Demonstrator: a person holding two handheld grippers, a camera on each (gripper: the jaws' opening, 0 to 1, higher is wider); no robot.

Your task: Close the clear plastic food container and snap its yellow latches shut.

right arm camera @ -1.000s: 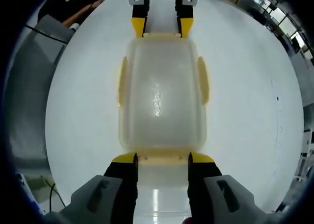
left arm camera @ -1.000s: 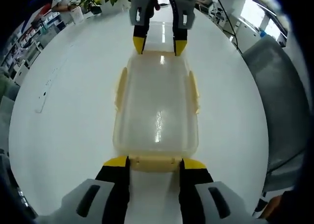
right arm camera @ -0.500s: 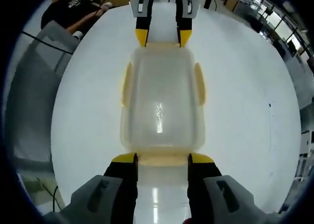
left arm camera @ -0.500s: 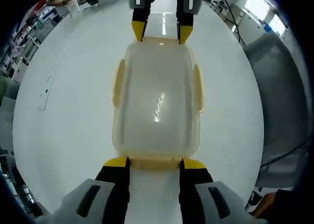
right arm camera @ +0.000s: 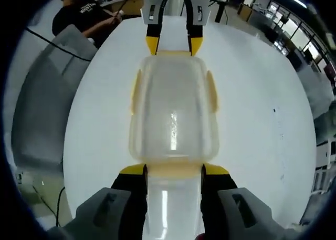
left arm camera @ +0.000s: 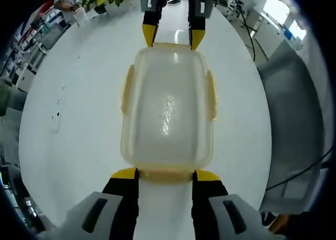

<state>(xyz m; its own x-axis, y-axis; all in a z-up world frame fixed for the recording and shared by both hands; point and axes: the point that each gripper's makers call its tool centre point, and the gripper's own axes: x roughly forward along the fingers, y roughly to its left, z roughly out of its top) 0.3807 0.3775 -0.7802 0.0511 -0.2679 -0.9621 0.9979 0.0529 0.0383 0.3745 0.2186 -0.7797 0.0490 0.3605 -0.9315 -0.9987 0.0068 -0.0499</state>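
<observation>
Left gripper view: clear rectangular plastic food container (left arm camera: 167, 111) with yellow latches lies lengthwise on white table (left arm camera: 79, 124), left gripper (left arm camera: 165, 175) jaws wide astride near end latch; right gripper view: right gripper (right arm camera: 174, 170) likewise at opposite end.

Lidded clear container (left arm camera: 167, 107), yellow latches (left arm camera: 127, 90)
</observation>
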